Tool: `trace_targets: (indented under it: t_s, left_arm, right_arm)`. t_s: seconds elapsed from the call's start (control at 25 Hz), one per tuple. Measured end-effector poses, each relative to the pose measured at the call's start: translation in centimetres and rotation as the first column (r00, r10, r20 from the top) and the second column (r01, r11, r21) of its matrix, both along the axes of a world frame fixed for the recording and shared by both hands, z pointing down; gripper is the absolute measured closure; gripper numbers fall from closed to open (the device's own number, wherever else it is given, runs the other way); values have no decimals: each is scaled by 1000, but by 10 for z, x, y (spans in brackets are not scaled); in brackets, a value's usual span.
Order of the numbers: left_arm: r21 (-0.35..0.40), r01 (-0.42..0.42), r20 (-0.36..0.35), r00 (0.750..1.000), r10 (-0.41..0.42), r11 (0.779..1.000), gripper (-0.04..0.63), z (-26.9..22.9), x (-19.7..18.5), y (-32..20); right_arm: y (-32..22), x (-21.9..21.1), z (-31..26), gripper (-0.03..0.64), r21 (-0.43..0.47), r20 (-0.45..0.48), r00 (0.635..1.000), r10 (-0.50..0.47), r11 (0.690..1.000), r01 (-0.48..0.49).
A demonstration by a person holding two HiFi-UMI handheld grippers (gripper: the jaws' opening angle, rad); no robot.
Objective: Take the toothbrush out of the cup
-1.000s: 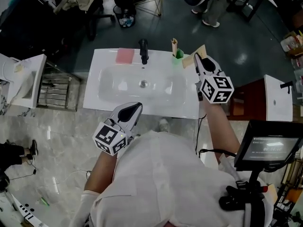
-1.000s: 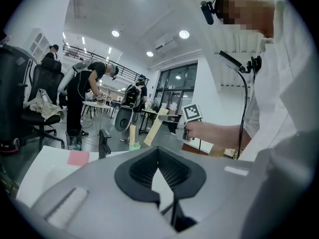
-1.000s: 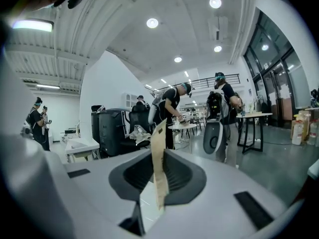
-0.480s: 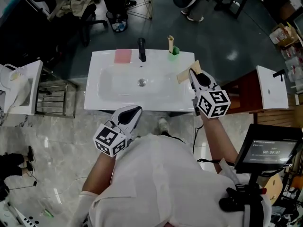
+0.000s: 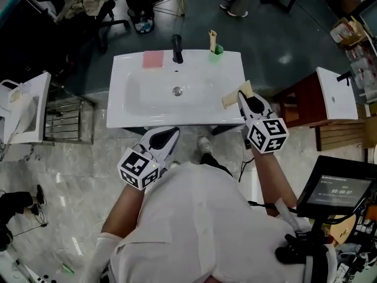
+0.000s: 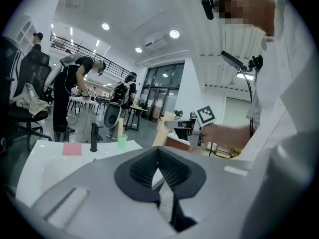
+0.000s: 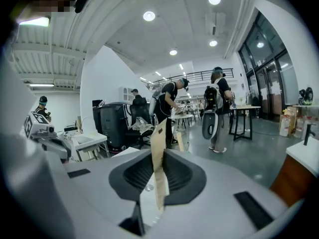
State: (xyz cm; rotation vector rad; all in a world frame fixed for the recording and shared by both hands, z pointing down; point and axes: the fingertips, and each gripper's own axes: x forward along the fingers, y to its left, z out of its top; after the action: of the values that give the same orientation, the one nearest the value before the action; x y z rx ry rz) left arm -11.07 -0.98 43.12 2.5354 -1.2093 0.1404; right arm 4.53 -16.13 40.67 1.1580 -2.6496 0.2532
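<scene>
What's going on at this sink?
A person stands at a white sink with a gripper in each hand. The right gripper is shut on a flat tan pack, apparently the toothbrush, and holds it over the sink's front right corner, apart from the green cup on the back rim. Another tan piece stands in that cup. The left gripper is shut and empty, at the sink's front edge.
</scene>
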Motion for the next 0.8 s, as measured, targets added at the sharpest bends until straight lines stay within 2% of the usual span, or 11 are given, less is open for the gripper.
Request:
trace_targets:
  t_s: [0.36, 0.72, 0.8]
  left_arm:
    - [-40, -42, -2, 999, 42, 998, 589, 12, 10, -1]
    - [-32, 8, -8, 1000, -8, 999, 585, 18, 18, -44]
    - [-34, 24, -2, 1000, -24, 999, 564, 21, 21, -58]
  right_arm:
    - [15, 14, 20, 568, -39, -34, 999, 19, 999, -21]
    - [9, 23, 31, 568, -44, -67, 998, -20, 999, 17]
    - [7, 28, 35, 568, -47, -66, 997, -27, 999, 24]
